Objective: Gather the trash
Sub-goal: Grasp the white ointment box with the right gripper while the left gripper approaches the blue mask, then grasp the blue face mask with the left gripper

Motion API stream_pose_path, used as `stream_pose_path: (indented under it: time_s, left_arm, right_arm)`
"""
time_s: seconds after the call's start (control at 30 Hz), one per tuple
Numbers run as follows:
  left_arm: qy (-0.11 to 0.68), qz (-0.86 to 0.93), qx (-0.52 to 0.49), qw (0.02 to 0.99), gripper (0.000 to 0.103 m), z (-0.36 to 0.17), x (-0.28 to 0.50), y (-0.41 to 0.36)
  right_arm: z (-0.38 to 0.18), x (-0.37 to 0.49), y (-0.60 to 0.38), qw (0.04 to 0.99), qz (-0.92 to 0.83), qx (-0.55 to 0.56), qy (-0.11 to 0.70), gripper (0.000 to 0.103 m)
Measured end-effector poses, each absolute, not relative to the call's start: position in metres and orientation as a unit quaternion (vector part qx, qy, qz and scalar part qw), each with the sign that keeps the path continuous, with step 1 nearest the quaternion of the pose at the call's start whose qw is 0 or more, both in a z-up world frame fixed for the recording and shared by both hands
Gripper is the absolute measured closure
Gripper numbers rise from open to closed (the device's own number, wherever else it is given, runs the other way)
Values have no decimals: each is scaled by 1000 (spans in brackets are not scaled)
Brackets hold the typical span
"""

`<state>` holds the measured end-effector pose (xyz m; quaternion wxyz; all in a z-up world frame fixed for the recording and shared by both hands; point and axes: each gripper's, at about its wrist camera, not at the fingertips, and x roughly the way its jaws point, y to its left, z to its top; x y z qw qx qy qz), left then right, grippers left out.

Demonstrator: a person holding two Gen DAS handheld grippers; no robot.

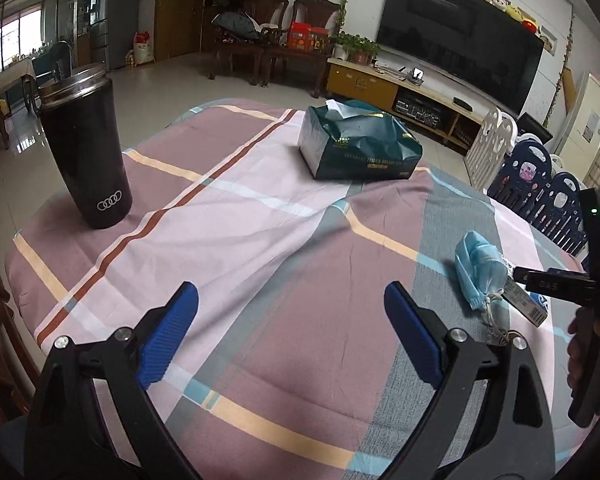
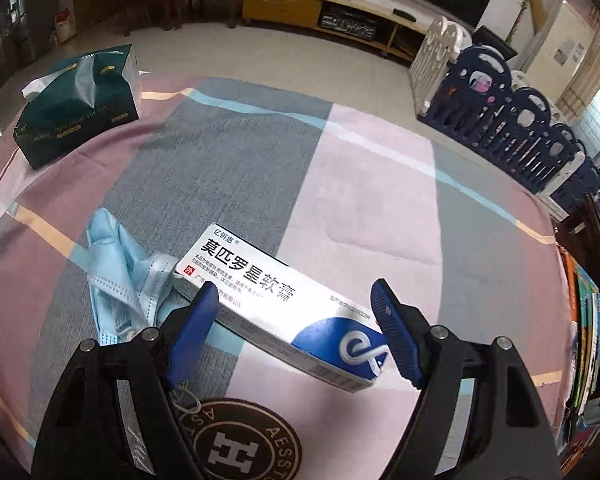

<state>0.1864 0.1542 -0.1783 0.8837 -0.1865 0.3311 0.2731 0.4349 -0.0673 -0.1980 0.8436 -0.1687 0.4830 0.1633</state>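
one tumbler (image 1: 85,148); one tissue box (image 1: 360,142); one crumpled face mask (image 1: 478,270); one ointment carton (image 2: 276,300); two tongs

Each tool is built alike: the left tool (image 1: 291,334) has black plastic arms with triangular cut-outs, silver round screw heads at the pivots, and two blue ribbed pads on its fingers (image 1: 168,336); the right tool (image 2: 296,330) shows the same black frame, silver screws and blue ribbed pads; seen from the left wrist, it carries a small lit screen and a green light.
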Motion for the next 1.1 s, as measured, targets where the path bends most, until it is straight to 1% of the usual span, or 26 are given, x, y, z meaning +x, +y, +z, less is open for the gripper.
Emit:
stream_pose_path:
  time_s: [0.07, 0.17, 0.23, 0.3, 0.37, 0.43, 0.5, 0.57, 0.67, 0.77, 0.83, 1.0, 1.1]
  left_arm:
    - [332, 272, -187, 884, 9, -178, 187, 154]
    - [339, 271, -187, 881, 9, -180, 188, 153]
    - [342, 272, -187, 880, 9, -181, 189, 153]
    - [343, 274, -186, 879, 9, -181, 189, 153]
    - [345, 275, -184, 878, 9, -182, 189, 152]
    - [346, 276, -185, 878, 9, -181, 189, 152]
    - [347, 276, -186, 877, 9, -182, 190, 152]
    - [347, 278, -185, 876, 9, -182, 189, 152]
    - [341, 281, -187, 877, 9, -180, 187, 152]
    - [340, 284, -192, 876, 9, -180, 186, 154]
    - [338, 289, -195, 874, 9, -179, 184, 155]
    - [327, 308, -211, 868, 9, -177, 177, 163]
    - [315, 322, -232, 862, 9, -177, 170, 172]
  right_arm:
    - [-201, 443, -66, 842, 165, -172, 484, 16]
    - [-206, 457, -69, 835, 174, -147, 501, 8]
    - [-214, 463, -72, 817, 198, -109, 531, 7]
    - [-225, 464, -70, 796, 214, -96, 558, 7]
    - [-230, 456, -67, 783, 240, -100, 565, 7]
    - [-231, 442, -62, 784, 255, -119, 554, 7]
    - [-232, 426, -55, 784, 269, -138, 542, 13]
    - [-231, 413, -48, 789, 269, -163, 527, 39]
    - [-228, 402, -42, 790, 276, -154, 525, 51]
    - [-225, 391, -39, 789, 280, -136, 529, 57]
    - [-225, 388, -41, 785, 289, -114, 537, 59]
    - [-221, 372, -24, 769, 317, -101, 546, 60]
    - [-218, 343, -2, 755, 353, -123, 539, 60]
